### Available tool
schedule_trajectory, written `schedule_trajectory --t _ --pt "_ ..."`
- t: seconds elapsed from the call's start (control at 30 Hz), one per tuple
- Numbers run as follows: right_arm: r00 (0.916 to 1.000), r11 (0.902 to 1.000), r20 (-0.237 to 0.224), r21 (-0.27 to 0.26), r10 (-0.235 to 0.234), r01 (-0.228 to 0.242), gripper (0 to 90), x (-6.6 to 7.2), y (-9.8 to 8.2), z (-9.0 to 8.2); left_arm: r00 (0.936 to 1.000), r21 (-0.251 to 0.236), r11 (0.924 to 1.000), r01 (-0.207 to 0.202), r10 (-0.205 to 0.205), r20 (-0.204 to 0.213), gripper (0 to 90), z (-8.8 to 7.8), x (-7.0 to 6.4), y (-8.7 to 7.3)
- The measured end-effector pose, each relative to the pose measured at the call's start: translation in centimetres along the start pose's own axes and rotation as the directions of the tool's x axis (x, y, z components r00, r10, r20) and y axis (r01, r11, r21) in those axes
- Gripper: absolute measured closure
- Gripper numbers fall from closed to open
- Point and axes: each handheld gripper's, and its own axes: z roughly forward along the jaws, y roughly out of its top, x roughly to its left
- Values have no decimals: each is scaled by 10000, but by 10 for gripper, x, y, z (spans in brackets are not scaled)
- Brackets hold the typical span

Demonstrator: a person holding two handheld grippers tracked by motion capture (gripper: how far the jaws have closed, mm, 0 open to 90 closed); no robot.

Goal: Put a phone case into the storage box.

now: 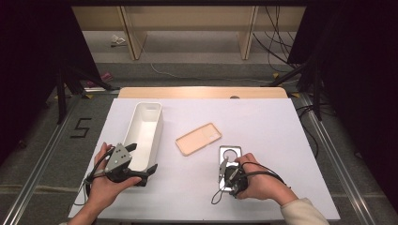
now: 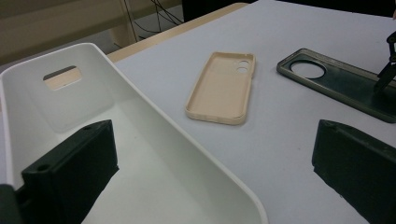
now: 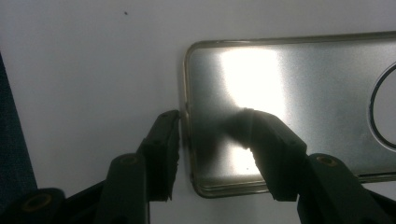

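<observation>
Dark transparent phone case [image 1: 229, 157]: lay flat on the white worktop [image 1: 263, 126], right of a beige phone case [image 1: 198, 138]. Right gripper [image 1: 222, 174]: jaws partly apart, straddling the case's short end edge, one inside, one just outside; grip not confirmed. Left gripper [image 1: 143, 159]: jaws wide apart, straddling the white bin [image 1: 146, 129] wall, holding nothing.

Black "5" on the floor [image 1: 81, 127]
</observation>
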Motion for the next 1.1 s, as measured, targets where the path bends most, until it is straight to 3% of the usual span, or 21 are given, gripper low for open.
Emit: schedule_trajectory --t 0.53,1.1 --pt "9998 9998 -198 155 -82 85 631 4 2 0 10000 6 10000 -19 19 15 0 0 -1 0" --pt "9988 9982 -105 361 -481 485 701 8 6 -1 10000 4 10000 -75 75 52 0 0 -2 0"
